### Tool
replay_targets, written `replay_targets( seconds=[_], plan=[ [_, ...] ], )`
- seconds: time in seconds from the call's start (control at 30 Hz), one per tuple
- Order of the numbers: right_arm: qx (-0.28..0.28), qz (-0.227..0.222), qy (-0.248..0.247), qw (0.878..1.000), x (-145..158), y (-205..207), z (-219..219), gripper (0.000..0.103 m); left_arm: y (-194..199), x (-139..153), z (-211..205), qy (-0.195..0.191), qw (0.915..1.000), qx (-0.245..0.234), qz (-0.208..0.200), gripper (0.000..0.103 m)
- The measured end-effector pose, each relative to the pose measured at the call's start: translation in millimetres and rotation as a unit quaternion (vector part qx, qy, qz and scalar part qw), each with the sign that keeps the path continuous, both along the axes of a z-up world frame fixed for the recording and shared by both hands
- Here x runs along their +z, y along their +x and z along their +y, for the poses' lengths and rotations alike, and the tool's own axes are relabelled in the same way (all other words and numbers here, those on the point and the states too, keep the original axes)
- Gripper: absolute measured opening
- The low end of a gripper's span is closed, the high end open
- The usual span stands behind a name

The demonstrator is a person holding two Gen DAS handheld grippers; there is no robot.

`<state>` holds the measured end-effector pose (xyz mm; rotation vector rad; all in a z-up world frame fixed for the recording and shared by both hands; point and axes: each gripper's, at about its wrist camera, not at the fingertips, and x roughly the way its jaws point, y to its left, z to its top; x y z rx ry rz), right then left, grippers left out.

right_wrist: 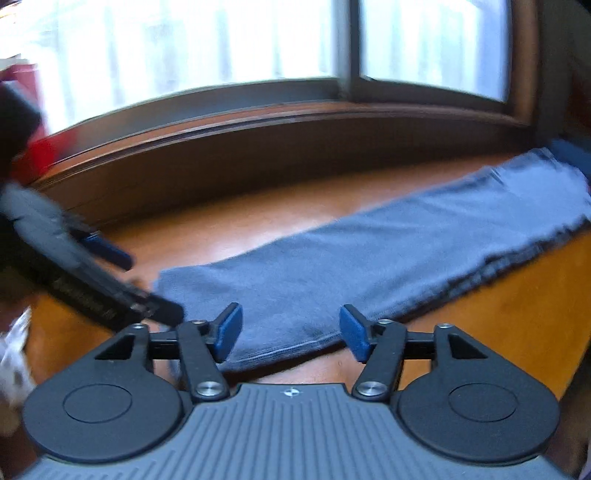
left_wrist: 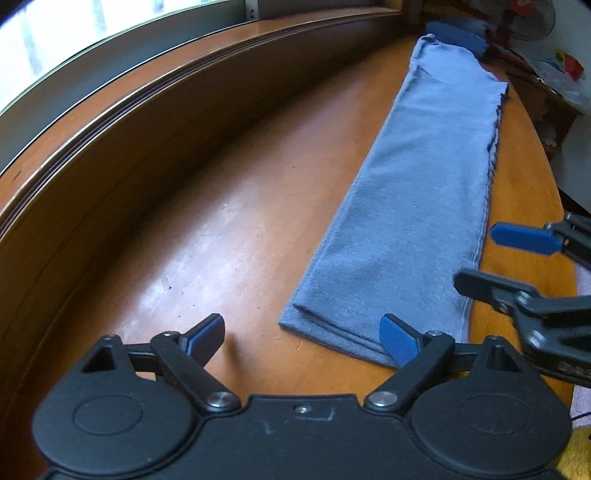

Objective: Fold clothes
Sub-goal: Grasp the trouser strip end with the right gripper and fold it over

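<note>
1. No container shows in either view; the folded blue garment (left_wrist: 410,206) lies flat as a long narrow strip on the wooden table (left_wrist: 221,229), running away from the grippers toward the window sill (right_wrist: 258,125)
2. The garment's far end is partly hidden by a dark blue item (left_wrist: 456,35) whose nature cannot be made out, and the clutter beyond the garment's far right edge is too small to identify; the right wrist view is motion-blurred, so the garment's frayed-looking long edge is unclear
3. The left gripper (left_wrist: 303,336) stands wide apart and holds nothing; its right blue pad (left_wrist: 399,341) sits over the garment's near end, its left pad over bare table beside the garment
4. The right gripper (right_wrist: 290,330) is also spread wide and empty, its pads just above the garment's near hem; whether they touch the cloth cannot be told
</note>
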<state>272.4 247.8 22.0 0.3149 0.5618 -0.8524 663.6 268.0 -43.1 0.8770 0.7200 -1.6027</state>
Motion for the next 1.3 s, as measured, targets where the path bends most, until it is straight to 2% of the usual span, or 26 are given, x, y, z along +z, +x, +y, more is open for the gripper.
replay_targets(
  seconds=[0.1, 0.2, 0.3, 0.4, 0.43, 0.5, 0.57, 0.67, 0.77, 0.83, 0.87, 0.93, 1.07, 1.17, 1.3],
  plan=[
    [0.097, 0.034, -0.042, 0.994, 0.9, 1.0, 14.3, 0.068, 6.1, -0.7, -0.9, 0.003, 0.9999, 0.003, 0.01, 0.09],
    [0.177, 0.063, -0.089, 0.978, -4.1, 9.8, 32.9, 0.068, 16.5, 0.4, 3.4, 0.006, 0.9998, 0.01, 0.013, 0.09],
    [0.206, 0.07, -0.094, 0.972, -12.8, 20.5, 38.5, 0.068, 24.8, 0.6, 8.2, 0.011, 0.9996, 0.021, 0.012, 0.09],
    [0.203, 0.079, -0.092, 0.972, -21.2, 27.3, 36.3, 0.065, 31.6, 2.5, 18.0, 0.01, 0.9997, 0.022, 0.009, 0.09],
    [0.202, 0.078, -0.092, 0.972, -23.6, 28.1, 34.8, 0.06, 33.3, 3.1, 21.3, 0.008, 0.9997, 0.021, 0.008, 0.09],
    [0.203, 0.063, -0.071, 0.975, -24.3, 27.7, 28.7, 0.048, 35.4, 3.3, 26.7, 0.007, 0.9998, 0.02, 0.005, 0.09],
    [0.198, 0.051, -0.045, 0.978, -22.1, 29.0, 24.6, 0.026, 38.4, 2.3, 30.7, 0.008, 0.9997, 0.021, 0.007, 0.09],
    [0.183, 0.048, -0.032, 0.981, -19.3, 28.9, 21.7, 0.022, 42.0, -0.1, 36.5, 0.009, 0.9997, 0.022, 0.011, 0.09],
    [0.164, -0.001, 0.039, 0.986, -9.8, 18.6, 11.5, 0.021, 43.2, 0.8, 42.1, 0.007, 0.9996, 0.024, 0.011, 0.09],
    [0.165, -0.04, 0.073, 0.983, 0.2, 10.2, 9.3, 0.02, 44.6, 3.4, 46.6, 0.004, 0.9996, 0.027, 0.011, 0.09],
    [0.167, -0.057, 0.088, 0.98, 4.0, 5.9, 8.6, 0.013, 44.6, 5.0, 48.0, 0.002, 0.9995, 0.028, 0.011, 0.09],
    [0.163, -0.089, 0.115, 0.976, 9.2, -2.2, 4.2, 0.008, 44.7, 8.8, 51.1, -0.002, 0.9995, 0.03, 0.007, 0.091],
    [0.098, -0.168, 0.163, 0.967, 12.6, -25.9, -23.9, 0.007, 39.1, 18.7, 49.8, -0.012, 0.9995, 0.03, 0.002, 0.091],
    [0.058, -0.189, 0.163, 0.966, 12.1, -44.2, -36.2, 0.007, 32.8, 23.8, 46.2, -0.02, 0.9996, 0.021, 0.002, 0.091],
    [0.025, -0.185, 0.15, 0.971, 4.8, -52.5, -46.9, 0.007, 21.5, 20.3, 36.8, -0.01, 0.9999, 0.01, 0.001, 0.091]
  ],
)
